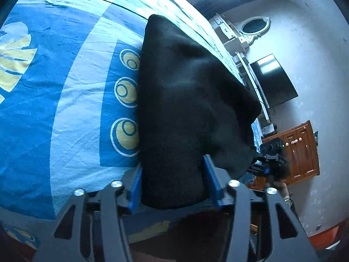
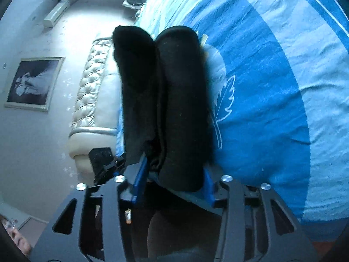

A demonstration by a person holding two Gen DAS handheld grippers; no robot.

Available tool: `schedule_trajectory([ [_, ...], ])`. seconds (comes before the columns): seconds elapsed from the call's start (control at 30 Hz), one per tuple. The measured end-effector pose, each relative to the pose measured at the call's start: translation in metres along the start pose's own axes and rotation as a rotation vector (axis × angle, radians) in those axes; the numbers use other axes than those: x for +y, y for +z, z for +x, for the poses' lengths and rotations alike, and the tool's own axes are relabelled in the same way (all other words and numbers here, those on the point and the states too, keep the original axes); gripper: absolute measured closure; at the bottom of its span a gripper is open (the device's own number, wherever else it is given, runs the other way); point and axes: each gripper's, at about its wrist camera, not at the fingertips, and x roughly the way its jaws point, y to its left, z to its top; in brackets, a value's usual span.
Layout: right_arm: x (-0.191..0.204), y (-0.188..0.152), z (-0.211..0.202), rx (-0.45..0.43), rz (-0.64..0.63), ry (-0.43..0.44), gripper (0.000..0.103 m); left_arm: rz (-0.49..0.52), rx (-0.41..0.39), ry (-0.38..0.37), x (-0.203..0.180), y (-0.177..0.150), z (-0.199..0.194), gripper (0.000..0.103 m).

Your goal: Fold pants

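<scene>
The black pants lie in a thick folded bundle on a blue patterned bedsheet. In the left wrist view, my left gripper is shut on the near end of the bundle, and dark cloth fills the gap between its blue pads. The right gripper shows at the bundle's right corner, off the bed's edge. In the right wrist view, the pants appear as two rolled folds side by side. My right gripper is shut on the right-hand fold. The left gripper sits just left of it.
The bedsheet spreads wide to one side of the pants. Beyond the bed's edge stand a dark screen, a wooden cabinet and an oval mirror. A padded headboard, a framed picture and a wall air conditioner are on the other side.
</scene>
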Motion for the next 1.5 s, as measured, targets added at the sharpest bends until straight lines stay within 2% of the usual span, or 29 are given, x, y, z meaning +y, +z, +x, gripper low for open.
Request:
schedule_trajectory([
  [0.07,0.003,0.000,-0.007,0.014,-0.029,0.018,0.029,0.016,-0.032,0.023,-0.003,0.000,-0.009,0.022],
  [0.17,0.015,0.005,-0.022,0.005,-0.111,-0.057,0.012,0.051,-0.094,0.032,-0.005,0.006,-0.029,0.020],
  [0.3,0.014,0.030,-0.025,-0.039,-0.105,-0.068,0.011,0.086,-0.141,0.050,0.006,0.027,-0.040,0.018],
  [0.5,0.015,0.081,-0.003,-0.049,-0.114,-0.060,0.011,0.001,-0.074,0.026,0.037,0.069,-0.005,0.018],
  [0.63,0.016,0.116,0.017,-0.044,-0.106,-0.018,0.011,0.028,-0.077,0.008,0.032,0.094,0.016,0.018],
  [0.7,0.018,0.126,0.027,-0.035,-0.099,-0.015,0.007,0.032,-0.070,0.005,0.029,0.106,0.025,0.018],
  [0.9,0.023,0.136,0.029,-0.030,-0.113,-0.004,0.006,0.037,-0.043,0.002,0.017,0.132,0.055,0.018],
  [1.13,0.018,0.138,0.028,-0.044,-0.130,-0.003,0.006,0.065,-0.008,-0.005,0.016,0.141,0.066,0.017],
  [1.2,0.021,0.137,0.031,-0.032,-0.149,-0.028,0.012,0.060,0.003,-0.015,0.017,0.144,0.066,0.017],
  [1.27,0.019,0.134,0.031,-0.028,-0.147,-0.076,0.044,0.067,0.003,-0.014,0.017,0.145,0.067,0.017],
  [1.33,0.004,0.134,0.025,-0.040,-0.099,-0.065,0.056,0.100,0.004,0.008,0.012,0.144,0.069,0.017],
  [1.4,0.000,0.132,0.023,-0.043,-0.099,-0.055,0.060,0.161,0.015,0.052,0.004,0.143,0.073,0.021],
  [1.47,-0.001,0.129,0.024,-0.049,-0.100,-0.059,0.061,0.228,0.026,0.141,-0.003,0.141,0.076,0.040],
  [1.5,-0.001,0.128,0.024,-0.052,-0.100,-0.061,0.061,0.243,0.029,0.156,-0.004,0.140,0.076,0.044],
])
